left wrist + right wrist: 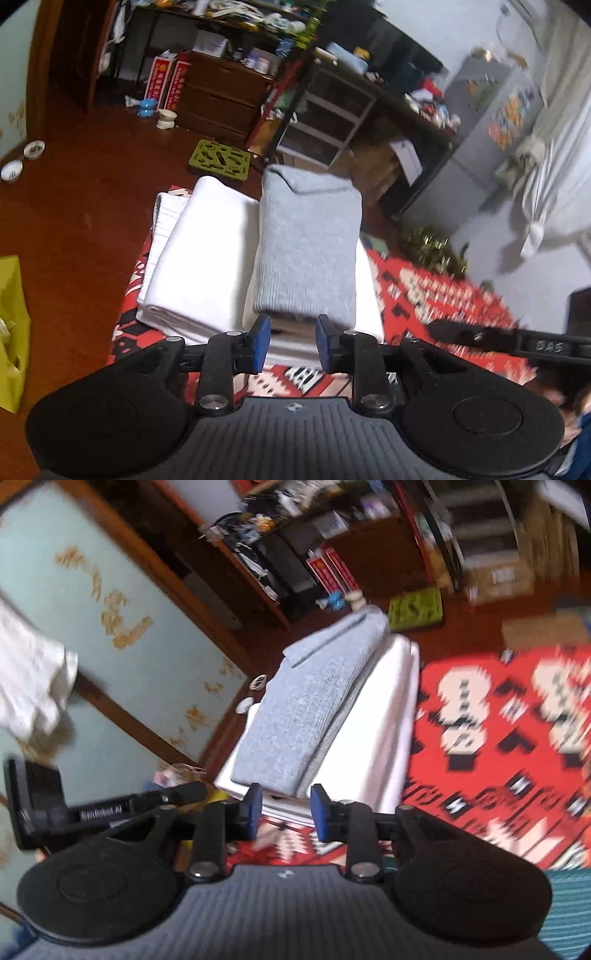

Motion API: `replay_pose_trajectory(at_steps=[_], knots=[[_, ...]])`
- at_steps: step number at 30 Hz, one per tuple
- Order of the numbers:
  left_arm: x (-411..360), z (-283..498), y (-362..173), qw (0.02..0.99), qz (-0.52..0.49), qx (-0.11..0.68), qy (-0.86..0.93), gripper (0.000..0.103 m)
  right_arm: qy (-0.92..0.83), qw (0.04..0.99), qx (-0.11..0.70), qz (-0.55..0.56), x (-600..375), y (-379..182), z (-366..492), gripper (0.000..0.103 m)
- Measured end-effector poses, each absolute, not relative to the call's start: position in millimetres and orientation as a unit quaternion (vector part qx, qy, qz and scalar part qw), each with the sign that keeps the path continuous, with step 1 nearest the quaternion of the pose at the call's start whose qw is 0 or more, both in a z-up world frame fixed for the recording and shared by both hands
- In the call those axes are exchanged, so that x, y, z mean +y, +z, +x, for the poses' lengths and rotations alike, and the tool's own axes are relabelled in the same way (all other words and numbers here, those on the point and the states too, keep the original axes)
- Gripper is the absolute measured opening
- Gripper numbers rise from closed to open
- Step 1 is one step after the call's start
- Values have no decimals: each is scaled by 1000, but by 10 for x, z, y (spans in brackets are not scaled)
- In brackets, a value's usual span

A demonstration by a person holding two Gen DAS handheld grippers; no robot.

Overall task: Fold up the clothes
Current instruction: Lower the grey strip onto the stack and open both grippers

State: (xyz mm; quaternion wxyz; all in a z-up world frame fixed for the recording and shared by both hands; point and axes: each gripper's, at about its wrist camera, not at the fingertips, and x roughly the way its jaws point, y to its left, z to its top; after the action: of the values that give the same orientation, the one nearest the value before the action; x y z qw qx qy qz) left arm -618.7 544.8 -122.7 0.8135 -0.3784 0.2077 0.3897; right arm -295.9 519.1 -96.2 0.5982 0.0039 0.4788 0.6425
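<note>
The grey knit garment (308, 243) lies folded into a compact rectangle on top of the stack of folded white cloths (201, 254); that stack rests on the red patterned cover (439, 295). My left gripper (291, 343) sits just short of the grey garment's near edge, fingers apart and holding nothing; my right gripper (286, 812) does likewise. I judge this garment finished; no unfolded clothing shows beside the stack, so little or nothing appears left.

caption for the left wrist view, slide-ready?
Open left tongs face a folded grey sweater stacked on white cloth atop a red rug.
</note>
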Motion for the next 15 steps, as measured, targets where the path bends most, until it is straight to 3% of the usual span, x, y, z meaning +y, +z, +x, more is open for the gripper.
replay_pose_trajectory(at_steps=[8,13,15], knots=[[5867,-6213,-1453,787,-438,188,392,32,600,576,552,54,5709,-1325,-2831,42],[5963,-6223,-1570,786,-450,187,381,32,598,565,566,53,5871,-1470,-2885,42],[5992,-6234,-1621,784,-458,185,376,32,593,563,572,62,5886,-1528,-2886,36]])
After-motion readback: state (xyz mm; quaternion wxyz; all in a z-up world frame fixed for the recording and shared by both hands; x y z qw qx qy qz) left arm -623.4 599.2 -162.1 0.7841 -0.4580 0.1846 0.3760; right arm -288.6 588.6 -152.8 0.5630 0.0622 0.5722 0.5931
